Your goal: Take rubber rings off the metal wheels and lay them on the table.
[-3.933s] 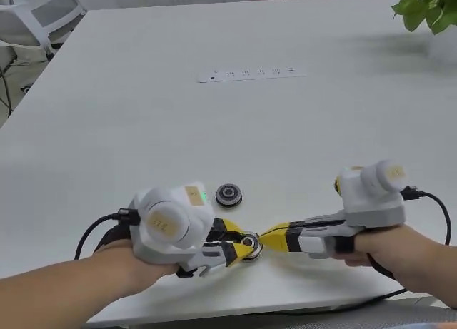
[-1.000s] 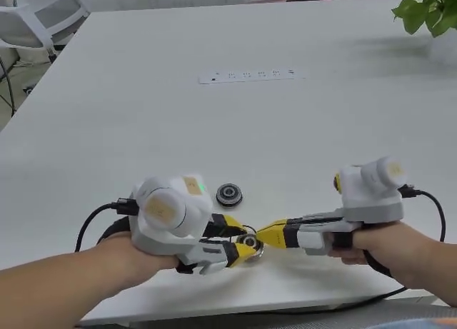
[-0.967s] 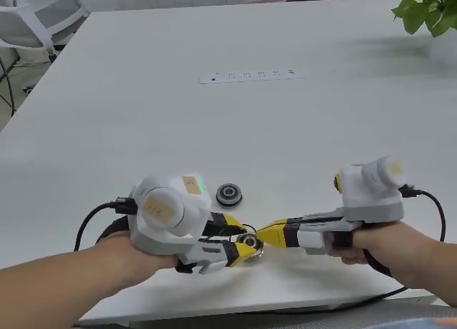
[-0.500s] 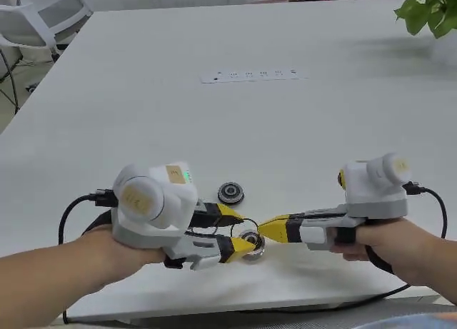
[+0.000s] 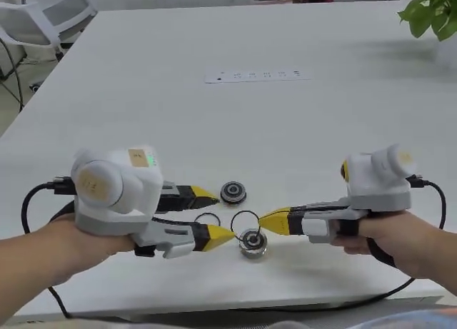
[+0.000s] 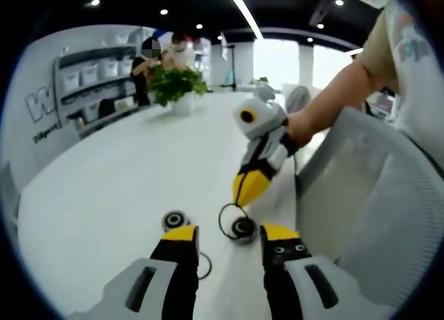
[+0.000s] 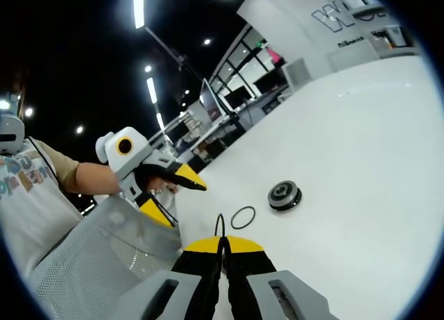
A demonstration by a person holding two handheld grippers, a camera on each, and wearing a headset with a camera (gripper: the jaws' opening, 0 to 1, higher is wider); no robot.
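Pinching rubber ring point(image 5: 245, 211): right hand-held gripper point(image 5: 263, 220) (wheel point(image 5: 251, 242) just beside).

left gripper point(image 5: 222, 215): fingers apart, level | right gripper point(image 5: 265, 220): fingers pinched on rubber ring point(image 5: 245, 211), tips facing

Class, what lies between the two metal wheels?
In the head view, a thin black rubber ring, pinched by the right tongs, sits between the near metal wheel and the far metal wheel.
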